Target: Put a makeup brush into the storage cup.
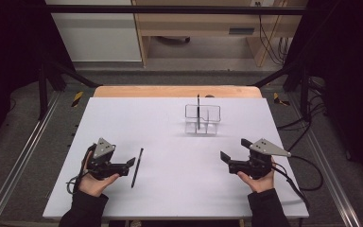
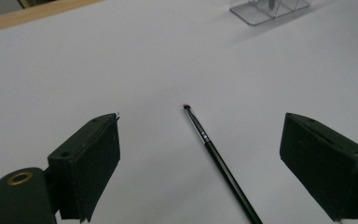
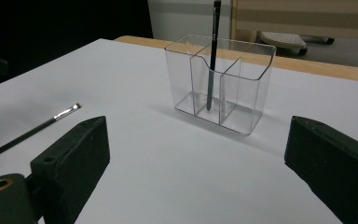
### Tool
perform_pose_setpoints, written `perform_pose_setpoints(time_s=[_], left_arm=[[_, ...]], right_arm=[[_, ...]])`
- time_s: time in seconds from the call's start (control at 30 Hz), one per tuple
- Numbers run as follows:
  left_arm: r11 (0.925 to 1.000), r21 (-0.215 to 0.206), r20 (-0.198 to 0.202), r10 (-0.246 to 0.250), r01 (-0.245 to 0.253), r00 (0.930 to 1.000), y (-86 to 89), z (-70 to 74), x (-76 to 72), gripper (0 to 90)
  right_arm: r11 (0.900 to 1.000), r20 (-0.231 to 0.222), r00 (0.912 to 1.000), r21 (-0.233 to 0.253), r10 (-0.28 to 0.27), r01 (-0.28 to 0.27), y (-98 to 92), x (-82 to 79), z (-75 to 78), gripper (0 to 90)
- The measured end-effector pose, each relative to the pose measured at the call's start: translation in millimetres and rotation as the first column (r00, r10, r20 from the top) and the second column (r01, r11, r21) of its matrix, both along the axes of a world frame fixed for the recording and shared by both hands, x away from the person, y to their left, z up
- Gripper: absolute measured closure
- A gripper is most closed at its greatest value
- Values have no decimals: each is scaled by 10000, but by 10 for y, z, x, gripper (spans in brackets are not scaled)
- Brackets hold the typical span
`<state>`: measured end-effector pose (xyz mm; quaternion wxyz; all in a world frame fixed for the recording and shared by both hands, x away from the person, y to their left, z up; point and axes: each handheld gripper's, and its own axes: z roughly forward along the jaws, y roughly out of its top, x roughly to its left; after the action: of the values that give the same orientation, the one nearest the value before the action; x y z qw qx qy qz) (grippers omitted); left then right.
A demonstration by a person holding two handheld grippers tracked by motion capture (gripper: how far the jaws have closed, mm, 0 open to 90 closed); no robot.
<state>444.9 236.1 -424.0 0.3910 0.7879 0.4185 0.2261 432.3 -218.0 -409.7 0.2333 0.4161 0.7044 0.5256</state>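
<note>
while both grippers rest low on the white table (image 1: pixel 170 189), the work looks to be at its pick-up step: the thin black brush (image 1: pixel 137 167) lies flat at about 7 o'clock on the sheet, just to the right of the left gripper (image 1: pixel 131 162), not touched by it. in the left gripper view this brush (image 2: pixel 219 161) runs between the two jaws, which stand wide apart and hold nothing. the right gripper (image 1: pixel 231 150), at about 4 o'clock, is also spread wide and empty, facing the clear organizer (image 3: pixel 220 81) at about 1 o'clock.

next move, i judge: lower the left jaws across the handle, close, then carry it to a free compartment.

count: two grippers, one organizer with perhaps three compartments (the clear walls are hard to read), one upright brush (image 3: pixel 212 56) in it, one brush lying.
</note>
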Motion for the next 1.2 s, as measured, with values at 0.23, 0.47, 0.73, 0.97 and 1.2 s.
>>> perform_pose_setpoints(time_s=[0.23, 0.47, 0.73, 0.97, 1.2], left_arm=[[9990, 431, -479, -104, 125, 9988, -66, -99, 29, 144], [9932, 1092, -1009, -284, 394, 9945, -176, -202, 64, 206], [9890, 1345, -1469, -412, 613, 9883, -255, -308, 97, 313], [9852, 1489, -1744, -579, 844, 9830, -308, -365, 112, 406], [9857, 1392, -2066, -648, 949, 9763, -320, -386, 117, 499]], right_arm=[[9999, 17, 10000, 104, 75, -75, -14, -18, 17, 75], [9998, -22, 9999, 156, 159, -159, -7, -24, 14, 78], [9995, -9, 9998, 204, 223, -222, 4, -33, 24, 85], [9995, 16, 9997, 154, 258, -259, 15, -37, 31, 84], [9995, -55, 9995, 103, 301, -301, 33, -35, 23, 84]])
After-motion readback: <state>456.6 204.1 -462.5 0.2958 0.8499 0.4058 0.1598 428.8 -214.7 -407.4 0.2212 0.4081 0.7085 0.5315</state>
